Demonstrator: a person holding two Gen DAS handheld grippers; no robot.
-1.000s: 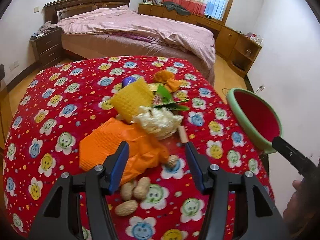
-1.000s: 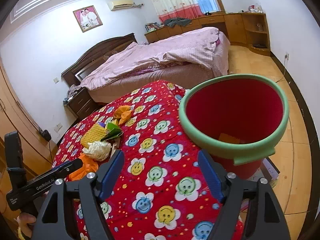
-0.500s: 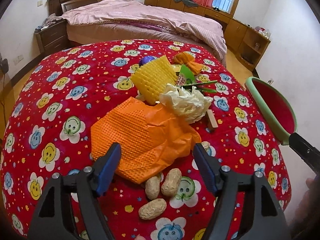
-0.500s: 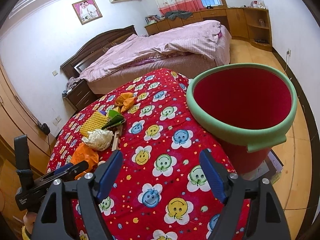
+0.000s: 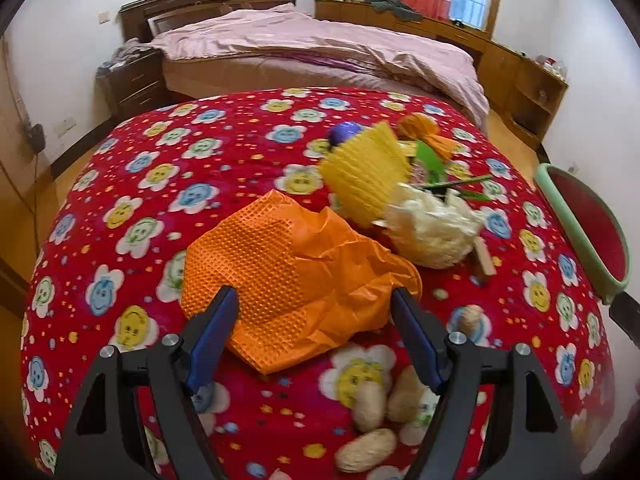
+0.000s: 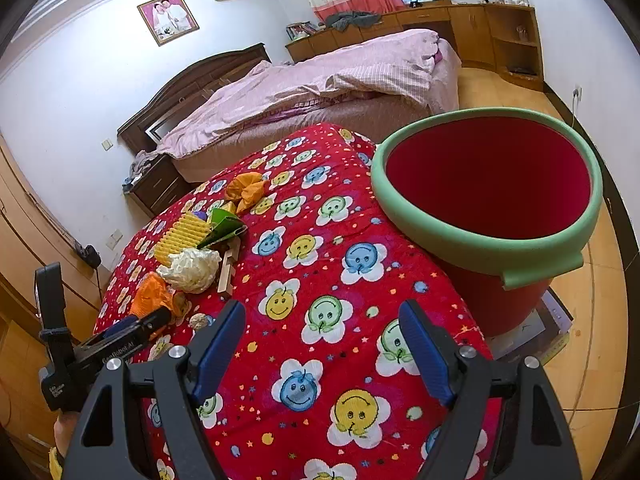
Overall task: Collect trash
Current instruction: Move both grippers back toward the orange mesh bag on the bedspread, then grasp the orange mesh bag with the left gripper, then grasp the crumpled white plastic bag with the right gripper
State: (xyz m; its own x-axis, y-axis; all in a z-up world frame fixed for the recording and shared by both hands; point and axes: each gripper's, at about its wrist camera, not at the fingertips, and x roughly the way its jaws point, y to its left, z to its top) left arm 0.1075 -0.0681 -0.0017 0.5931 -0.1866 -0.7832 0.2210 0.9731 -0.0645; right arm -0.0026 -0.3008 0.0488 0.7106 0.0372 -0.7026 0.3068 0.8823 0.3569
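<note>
Trash lies in a loose heap on the tabletop [image 5: 120, 184], which is covered by a red cloth with smiley flowers. In the left wrist view the left hand-held gripper [image 5: 314, 332] sits at the lower centre of the frame, its jaws wide and opening further; the near edge of the crumpled orange paper [image 5: 288, 276] lies between the blue pads, which do not press on it. Just below the pads, at the bottom of the frame, are several peanuts [image 5: 370, 404]. Beyond the orange paper, toward the upper right, come a crumpled white wad [image 5: 432, 232], a yellow ribbed piece [image 5: 364, 176], a green scrap [image 5: 430, 160] and a smaller orange wad [image 5: 424, 130]. A red bucket with a green rim [image 5: 580, 232] shows at the right edge.

In the right wrist view the right hand-held gripper [image 6: 322, 348] is at the lower centre, jaws wide apart and holding nothing, over bare cloth. The bucket stands at the right of that frame, beside the tabletop's edge; the heap is at the left.
</note>
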